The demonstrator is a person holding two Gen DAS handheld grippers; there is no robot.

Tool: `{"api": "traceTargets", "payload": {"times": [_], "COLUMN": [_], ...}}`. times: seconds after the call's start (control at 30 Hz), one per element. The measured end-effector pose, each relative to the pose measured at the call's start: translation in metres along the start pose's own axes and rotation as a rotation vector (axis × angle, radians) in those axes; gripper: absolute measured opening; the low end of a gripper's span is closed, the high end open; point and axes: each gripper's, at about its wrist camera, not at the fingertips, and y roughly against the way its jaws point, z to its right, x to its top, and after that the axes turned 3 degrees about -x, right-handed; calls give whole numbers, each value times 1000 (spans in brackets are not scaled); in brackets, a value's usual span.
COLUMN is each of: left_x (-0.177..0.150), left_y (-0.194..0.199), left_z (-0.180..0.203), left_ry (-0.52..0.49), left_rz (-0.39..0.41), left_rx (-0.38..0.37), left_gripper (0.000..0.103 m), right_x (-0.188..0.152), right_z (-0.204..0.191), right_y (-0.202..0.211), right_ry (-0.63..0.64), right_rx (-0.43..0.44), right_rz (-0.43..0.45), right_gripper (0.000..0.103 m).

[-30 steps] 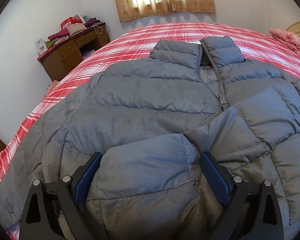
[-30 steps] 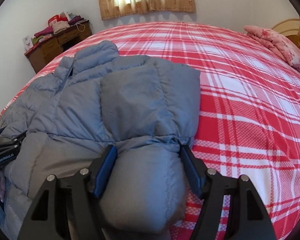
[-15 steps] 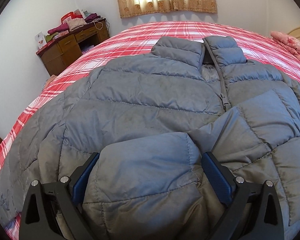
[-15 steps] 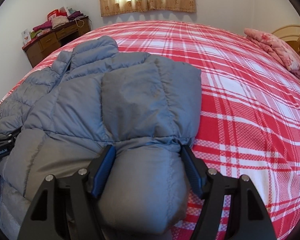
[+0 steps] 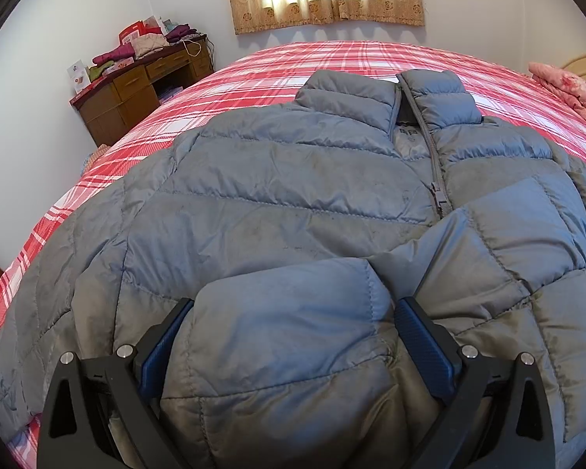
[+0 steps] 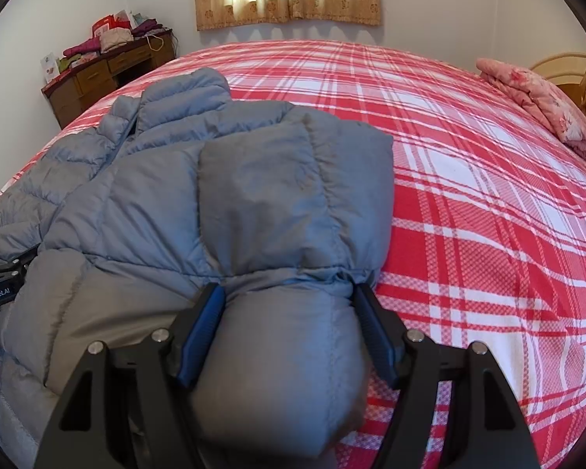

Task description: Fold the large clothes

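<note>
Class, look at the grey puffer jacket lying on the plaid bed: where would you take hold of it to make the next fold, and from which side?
Grip the puffer jacket at its near hem, coming from the near edge of the bed. It lies flat, collar far away, so the hem is closest and its puffy edge bunches between fingers. The left gripper and right gripper each already pinch a bunch there, probably ready to lift it toward the collar.

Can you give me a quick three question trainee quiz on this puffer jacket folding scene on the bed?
1. True or false: the grey puffer jacket lies collar away from the cameras on the red plaid bedspread.
2. What does the right gripper clamp? A) pink pillow B) a bunched part of the jacket C) nothing
3. Fill in: the left gripper has padded jacket fabric between its ____.

Key: 1 true; 2 B; 3 fingers
</note>
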Motion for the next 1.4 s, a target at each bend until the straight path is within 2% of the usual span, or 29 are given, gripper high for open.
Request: {"api": "traceTargets", "payload": {"times": [0.33,0.43,0.5,0.57,0.63,0.73,0.83,0.93,1.03,1.17,1.3,1.37,1.4], "left_x": [1,5,9,11,10,-2,-23,-49,-76,-114,-143,-152,-156], "left_y": [-1,1,17,44,71,100,113,120,127,137,134,123,118], "left_z": [-1,-3,-13,-25,-43,-82,-136,-198,-263,-329,-370,-380,-383], "left_ry": [-4,-9,-4,9,-2,-27,7,49,127,241,345,392,417], "left_rz": [-4,-18,-6,46,89,119,108,83,47,4,-48,-82,-92], "left_rx": [9,-14,-6,-42,-63,-19,62,199,299,386,425,387,333], "left_gripper": [102,102,102,102,102,102,102,102,102,102,102,102,102], "right_x": [1,3,0,-8,-18,-40,-61,-76,-87,-94,-95,-96,-96], "right_z": [-1,2,7,22,38,54,52,39,22,-9,-38,-47,-51], "right_y": [-1,3,22,48,66,91,107,115,121,133,136,136,136], "right_ry": [4,3,-1,-52,-104,-139,-108,-50,-7,102,237,278,299], "right_rx": [-7,-16,-62,-77,-59,-57,-55,-74,-72,-53,-68,-77,-78], "right_rz": [-5,-17,49,116,118,97,76,60,55,92,120,132,138], "right_gripper": [73,84,87,95,96,96,96,96,96,96,96,96,96]}}
